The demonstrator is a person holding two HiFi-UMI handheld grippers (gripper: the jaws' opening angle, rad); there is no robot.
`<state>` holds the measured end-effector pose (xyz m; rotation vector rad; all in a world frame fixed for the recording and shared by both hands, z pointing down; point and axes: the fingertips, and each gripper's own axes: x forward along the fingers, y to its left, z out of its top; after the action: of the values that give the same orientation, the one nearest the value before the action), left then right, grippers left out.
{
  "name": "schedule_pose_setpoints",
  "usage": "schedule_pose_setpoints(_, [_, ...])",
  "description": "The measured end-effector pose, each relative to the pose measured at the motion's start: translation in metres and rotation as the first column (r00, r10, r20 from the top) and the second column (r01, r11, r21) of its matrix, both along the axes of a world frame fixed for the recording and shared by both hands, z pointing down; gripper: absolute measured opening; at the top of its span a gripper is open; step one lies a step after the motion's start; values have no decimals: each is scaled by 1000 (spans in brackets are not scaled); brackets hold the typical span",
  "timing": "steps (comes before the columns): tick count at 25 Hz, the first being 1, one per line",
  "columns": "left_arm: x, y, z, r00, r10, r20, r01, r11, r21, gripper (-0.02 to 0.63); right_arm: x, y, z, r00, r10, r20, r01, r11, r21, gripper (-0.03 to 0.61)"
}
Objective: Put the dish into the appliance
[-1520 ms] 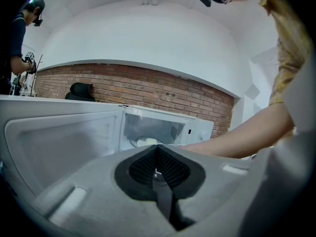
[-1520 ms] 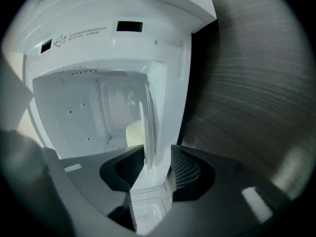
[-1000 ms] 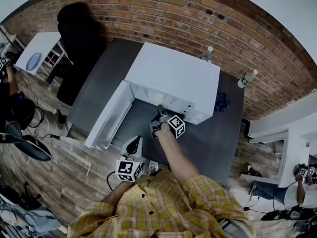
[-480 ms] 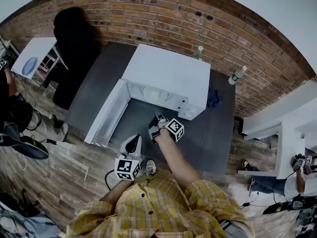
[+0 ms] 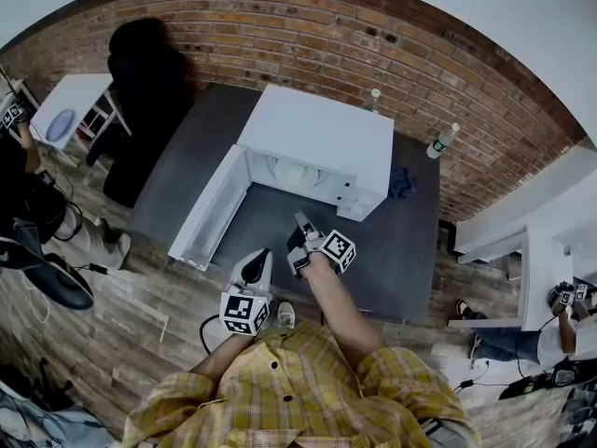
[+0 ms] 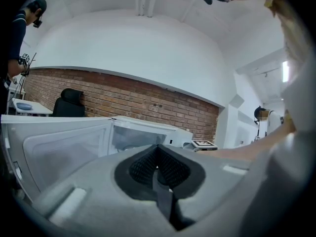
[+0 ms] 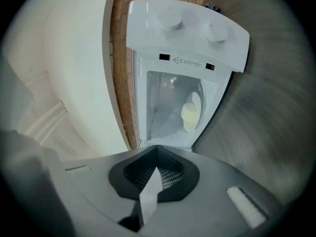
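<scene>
A white microwave (image 5: 317,143) stands on the dark grey table (image 5: 401,250) with its door (image 5: 210,208) swung open to the left. A pale yellow dish (image 7: 191,111) lies inside the cavity, and shows faintly in the head view too (image 5: 294,175). My right gripper (image 5: 300,222) hovers in front of the opening, apart from it, pointing at the dish; its jaws (image 7: 157,174) are shut with nothing between them. My left gripper (image 5: 259,258) is held near the table's front edge beside the door, jaws (image 6: 158,169) together and empty.
Two plastic bottles (image 5: 440,143) (image 5: 374,96) and a dark cloth (image 5: 403,185) sit behind and right of the microwave. A black chair (image 5: 140,73) and a small white table (image 5: 65,110) stand at the left. White desks (image 5: 550,259) are at the right, with people at both sides.
My right gripper has drawn back from the microwave's opening towards me and risen, leaving the dish inside. My left gripper has lifted a little.
</scene>
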<state>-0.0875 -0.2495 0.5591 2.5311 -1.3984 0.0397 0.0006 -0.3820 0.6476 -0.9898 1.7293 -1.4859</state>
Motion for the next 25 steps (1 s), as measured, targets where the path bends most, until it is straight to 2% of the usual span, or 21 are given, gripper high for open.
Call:
schedule_pose_setpoints(7, [3, 13, -3, 1000, 14, 3, -14, 1000, 7, -2, 0, 41, -29, 989, -69, -132, 84, 991, 108, 3])
schedule_pose_setpoints(9, [5, 16, -2, 1000, 15, -4, -15, 1000, 3, -2, 0, 52, -36, 973, -89, -213, 121, 982, 145, 3])
schedule_pose_setpoints(13, [4, 20, -5, 1000, 21, -4, -21, 1000, 4, -2, -3, 68, -49, 919, -82, -386, 175, 961, 213, 3])
schedule_pose_setpoints(16, [4, 26, -4, 1000, 22, -4, -22, 1000, -2, -2, 0, 81, -56, 850, -60, -523, 225, 939, 259, 3])
schedule_pose_setpoints(19, [4, 29, -4, 1000, 26, -1, -26, 1000, -1, -2, -3, 94, -66, 739, -36, -673, 309, 905, 292, 3])
schedule_pose_setpoints(21, [3, 31, -4, 1000, 27, -1, -27, 1000, 0, -2, -7, 103, -71, 676, -15, -737, 352, 885, 305, 3])
schedule_pose_setpoints(23, [2, 34, -3, 1000, 28, 0, -28, 1000, 0, -2, -10, 114, -76, 632, 5, -775, 381, 869, 316, 3])
schedule_pose_setpoints(25, [2, 36, -3, 1000, 31, 1, -31, 1000, 1, -2, -13, 122, -80, 602, 24, -798, 400, 856, 327, 3])
